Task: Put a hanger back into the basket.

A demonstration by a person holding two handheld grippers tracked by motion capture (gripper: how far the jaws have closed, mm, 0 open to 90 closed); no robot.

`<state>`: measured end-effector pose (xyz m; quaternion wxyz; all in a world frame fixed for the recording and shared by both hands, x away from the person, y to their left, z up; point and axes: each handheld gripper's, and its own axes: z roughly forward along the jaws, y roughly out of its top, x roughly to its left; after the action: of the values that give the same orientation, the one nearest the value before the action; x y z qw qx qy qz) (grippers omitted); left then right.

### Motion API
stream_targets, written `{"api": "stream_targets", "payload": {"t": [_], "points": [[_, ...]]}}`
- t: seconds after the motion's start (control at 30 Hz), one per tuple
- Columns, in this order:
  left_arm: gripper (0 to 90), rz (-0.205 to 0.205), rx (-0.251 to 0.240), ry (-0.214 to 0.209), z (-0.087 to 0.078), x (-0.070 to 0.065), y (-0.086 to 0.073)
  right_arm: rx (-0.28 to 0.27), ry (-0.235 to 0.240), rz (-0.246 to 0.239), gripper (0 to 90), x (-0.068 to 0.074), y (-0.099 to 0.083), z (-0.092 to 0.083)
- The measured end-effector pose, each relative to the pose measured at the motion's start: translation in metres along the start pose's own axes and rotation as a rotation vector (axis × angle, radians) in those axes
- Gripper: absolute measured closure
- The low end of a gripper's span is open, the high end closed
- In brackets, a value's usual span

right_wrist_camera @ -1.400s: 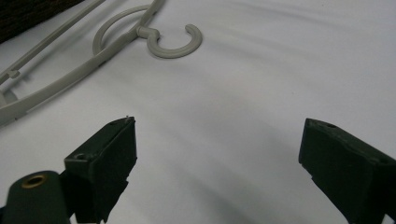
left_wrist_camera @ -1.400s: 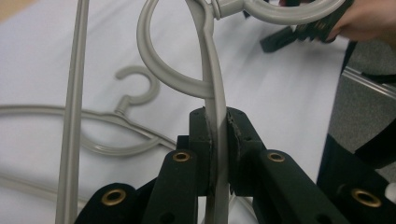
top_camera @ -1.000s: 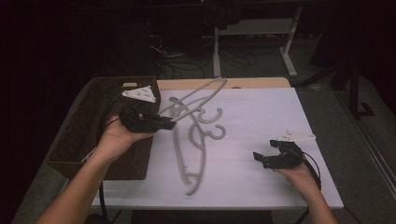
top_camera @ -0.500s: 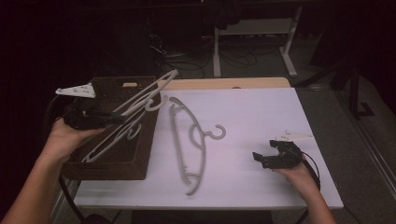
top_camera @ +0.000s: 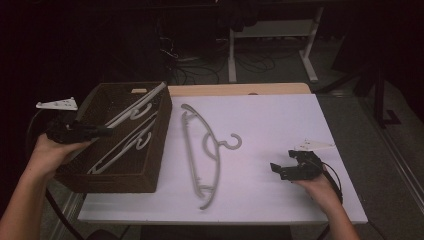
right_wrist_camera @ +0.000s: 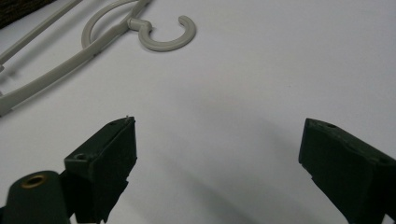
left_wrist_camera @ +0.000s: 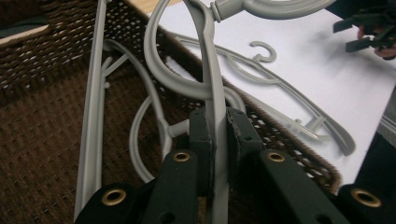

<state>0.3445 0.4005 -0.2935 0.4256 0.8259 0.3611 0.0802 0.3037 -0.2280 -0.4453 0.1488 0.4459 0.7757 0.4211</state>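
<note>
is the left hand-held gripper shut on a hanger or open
Shut: the left hand-held gripper clamps the grey hanger between its pads, over the woven basket.

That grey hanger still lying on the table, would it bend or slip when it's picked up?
The hanger on the table looks like thin moulded plastic, so probably light and fairly stiff. Its smooth bars might slip or swing in a narrow grip; the left gripper holds a similar hanger without visible sagging.

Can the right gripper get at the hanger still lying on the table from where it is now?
Probably yes: the right gripper is open, and only bare table lies between it and the hanger.
</note>
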Motion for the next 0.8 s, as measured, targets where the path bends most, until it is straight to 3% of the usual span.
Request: {"api": "stream_targets", "payload": {"t": [0.13,0.4,0.6,0.73,0.77,0.8], "points": [[82.3,-0.032,0.005,0.010,0.006,0.011,-0.004,0.001,-0.001,0.004,10.6,-0.001,0.000,0.000],[82.1,-0.090,0.079,0.018,0.030,0.030,-0.019,0.001,-0.002,0.009,10.6,-0.001,0.000,0.000],[81.4,-0.111,0.105,0.020,0.036,0.037,-0.027,0.001,-0.002,0.007,10.6,-0.001,0.000,-0.001],[70.8,-0.117,0.075,0.022,0.034,0.040,-0.029,-0.003,-0.003,0.009,10.6,-0.002,0.000,0.000],[64.7,-0.116,0.069,0.022,0.033,0.040,-0.029,-0.002,-0.003,0.011,10.6,-0.002,0.000,0.000],[64.7,-0.113,0.064,0.024,0.032,0.040,-0.028,-0.002,-0.003,0.011,10.6,-0.002,0.000,0.000]]}}
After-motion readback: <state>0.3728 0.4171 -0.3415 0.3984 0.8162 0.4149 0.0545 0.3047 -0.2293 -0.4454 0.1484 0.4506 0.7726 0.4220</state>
